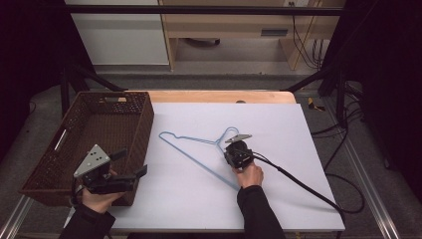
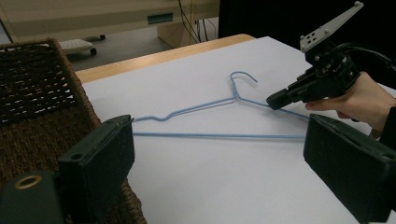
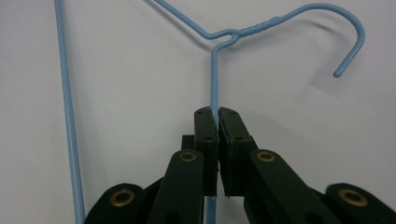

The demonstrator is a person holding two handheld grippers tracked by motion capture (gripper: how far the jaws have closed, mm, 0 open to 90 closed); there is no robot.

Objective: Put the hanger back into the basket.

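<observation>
Hanger (image 1: 199,149) is the thing we are working on: thin blue wire, lying flat on the white table sheet (image 1: 278,199), roughly at the table's centre, its hook pointing toward twelve o'clock.

Nearest to us, at about seven o'clock on the table, our left gripper (image 1: 134,169) hovers beside the near corner of the basket. Its jaws stand wide apart with nothing between them. In the left gripper view they frame the hanger from a distance, well clear of the wire.

A little farther in, at about five o'clock from the table's centre, our right gripper (image 3: 217,116) is clamped on the hanger. In the right gripper view its two black jaws meet on the sloping shoulder wire just below the twisted neck, and the wire runs out between the pads toward the hook (image 3: 348,42). The long bottom bar (image 3: 67,116) lies off to the gripper's nine o'clock side.

Farther back, at ten o'clock, sits the dark woven basket (image 1: 144,119), open-topped and apparently empty, its right wall near the hanger's left tip.

We judge the grasp to be made and the lift not yet begun, since the hanger lies flat. The next move likely calls for raising the wire cleanly and carrying it toward ten o'clock, over the basket wall. Thin wire may pivot in the pads, so a level, steady lift matters.
</observation>
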